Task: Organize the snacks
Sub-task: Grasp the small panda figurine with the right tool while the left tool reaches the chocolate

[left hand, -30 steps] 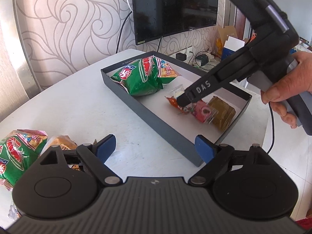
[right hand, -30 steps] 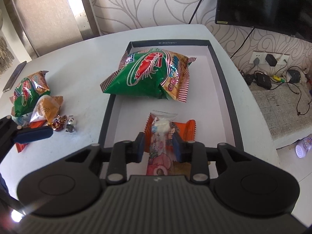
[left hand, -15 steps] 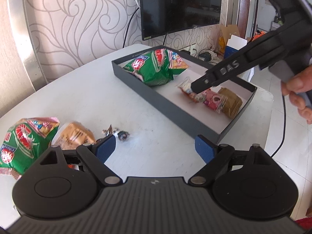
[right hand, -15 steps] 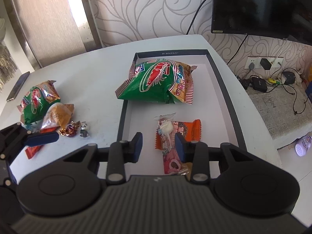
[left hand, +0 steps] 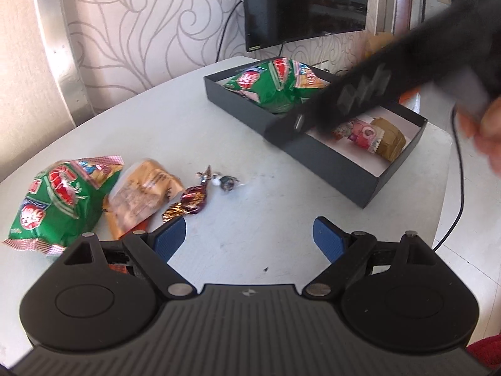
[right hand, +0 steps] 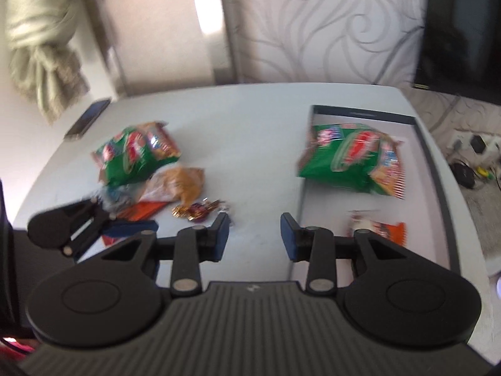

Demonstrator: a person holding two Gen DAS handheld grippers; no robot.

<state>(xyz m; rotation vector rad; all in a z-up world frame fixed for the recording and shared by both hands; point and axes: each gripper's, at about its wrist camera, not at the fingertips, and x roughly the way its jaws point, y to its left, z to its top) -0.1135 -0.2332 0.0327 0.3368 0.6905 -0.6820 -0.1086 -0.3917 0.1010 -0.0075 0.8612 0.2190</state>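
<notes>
A dark box (left hand: 328, 159) stands on the white table at the right. It holds a green chip bag (left hand: 269, 84), a pink packet (left hand: 363, 131) and a brown packet (left hand: 389, 136). Loose on the table lie a second green bag (left hand: 59, 197), an orange-brown packet (left hand: 144, 194) and two wrapped candies (left hand: 191, 202). My left gripper (left hand: 250, 228) is open wide over bare table just right of that pile. My right gripper (right hand: 254, 228) is open and empty, hovering by the left wall of the box (right hand: 302, 200). Its blurred black housing (left hand: 375, 84) crosses the box.
A phone (right hand: 87, 120) lies at the table's far left edge. A television (left hand: 303, 3) hangs on the patterned wall behind the box. A person's hand (left hand: 488, 125) holds the right gripper's handle. Cables and plugs (right hand: 469, 163) lie on the floor beyond the table's right edge.
The right gripper let go of the clear packet in the box, opened a little and swung left out of the box. The left gripper drifted toward the loose snack pile.
</notes>
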